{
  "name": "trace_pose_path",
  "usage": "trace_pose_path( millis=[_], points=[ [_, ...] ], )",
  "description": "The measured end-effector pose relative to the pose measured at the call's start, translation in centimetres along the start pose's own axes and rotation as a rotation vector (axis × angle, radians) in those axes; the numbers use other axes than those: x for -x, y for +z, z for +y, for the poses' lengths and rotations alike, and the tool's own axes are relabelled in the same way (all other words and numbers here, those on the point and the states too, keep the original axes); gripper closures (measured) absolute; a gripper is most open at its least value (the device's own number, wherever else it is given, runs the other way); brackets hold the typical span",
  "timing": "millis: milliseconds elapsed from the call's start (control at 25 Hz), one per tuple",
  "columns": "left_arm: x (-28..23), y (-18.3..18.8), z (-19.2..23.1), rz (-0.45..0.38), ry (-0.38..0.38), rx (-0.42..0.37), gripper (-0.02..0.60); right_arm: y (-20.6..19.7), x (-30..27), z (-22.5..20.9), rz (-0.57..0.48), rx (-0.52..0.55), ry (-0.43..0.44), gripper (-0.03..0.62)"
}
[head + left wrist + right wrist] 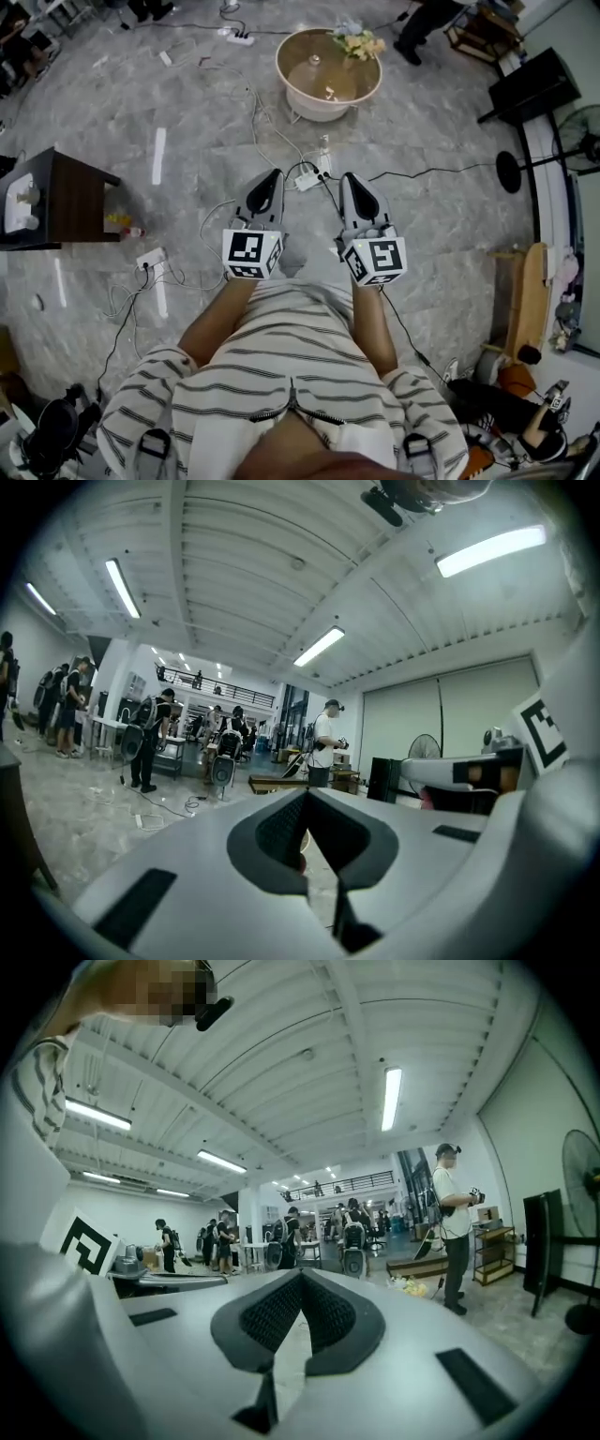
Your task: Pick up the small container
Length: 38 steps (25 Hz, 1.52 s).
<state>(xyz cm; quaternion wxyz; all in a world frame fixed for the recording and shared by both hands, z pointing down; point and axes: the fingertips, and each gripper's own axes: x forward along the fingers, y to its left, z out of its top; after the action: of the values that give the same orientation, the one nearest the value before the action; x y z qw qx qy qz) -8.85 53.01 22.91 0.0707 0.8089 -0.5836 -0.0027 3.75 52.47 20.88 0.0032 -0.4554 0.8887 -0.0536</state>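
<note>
Both grippers are held level side by side above the grey floor, in front of a person in a striped shirt. In the head view my left gripper [272, 174] and my right gripper [349, 176] each show jaws closed to a point with nothing between them. The left gripper view shows that gripper [307, 794] with its dark pads meeting at the tip, and my right gripper [300, 1274] looks the same in its own view. A round beige table [298, 94] stands ahead with flowers [359, 42] and small items that I cannot make out. I cannot pick out a small container.
A dark side table [80, 197] carrying white objects stands at the left. Cables and a power strip [309, 176] lie on the floor under the grippers. A fan [581, 131] and a black cabinet [530, 84] stand on the right. A person in white [455, 1232] and other people stand farther off.
</note>
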Motion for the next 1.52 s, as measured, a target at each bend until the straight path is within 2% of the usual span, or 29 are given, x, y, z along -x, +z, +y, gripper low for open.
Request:
trace_pose_path(
  millis=[160, 440, 800, 1120, 1280, 1520],
  points=[
    [-1.8, -0.5, 2.6, 0.006, -0.006, 0.017, 0.581, -0.3, -2.8, 0.1, 0.007, 0.018, -0.023, 0.585],
    [-7.6, -0.4, 6.0, 0.009, -0.014, -0.004, 0.581, -0.8, -9.7, -2.2, 0.002, 0.032, -0.021, 0.585],
    [-20.7, 3.1, 9.1, -0.005, -0.018, -0.052, 0.581, 1.9, -21.0, -11.3, -0.026, 0.024, -0.027, 0.585],
    [-31.3, 4.0, 9.4, 0.019, -0.015, -0.089, 0.581, 3.5, -29.0, -19.2, -0.049, -0.012, 0.003, 0.585],
    [-34.9, 3.7, 9.6, 0.032, -0.006, -0.1, 0.581, 3.3, -31.3, -21.9, -0.061, -0.039, 0.002, 0.585],
    [-37.6, 3.0, 8.9, 0.067, -0.028, -0.106, 0.581, 1.7, -32.6, -23.8, -0.04, -0.08, -0.011, 0.585]
  ],
)
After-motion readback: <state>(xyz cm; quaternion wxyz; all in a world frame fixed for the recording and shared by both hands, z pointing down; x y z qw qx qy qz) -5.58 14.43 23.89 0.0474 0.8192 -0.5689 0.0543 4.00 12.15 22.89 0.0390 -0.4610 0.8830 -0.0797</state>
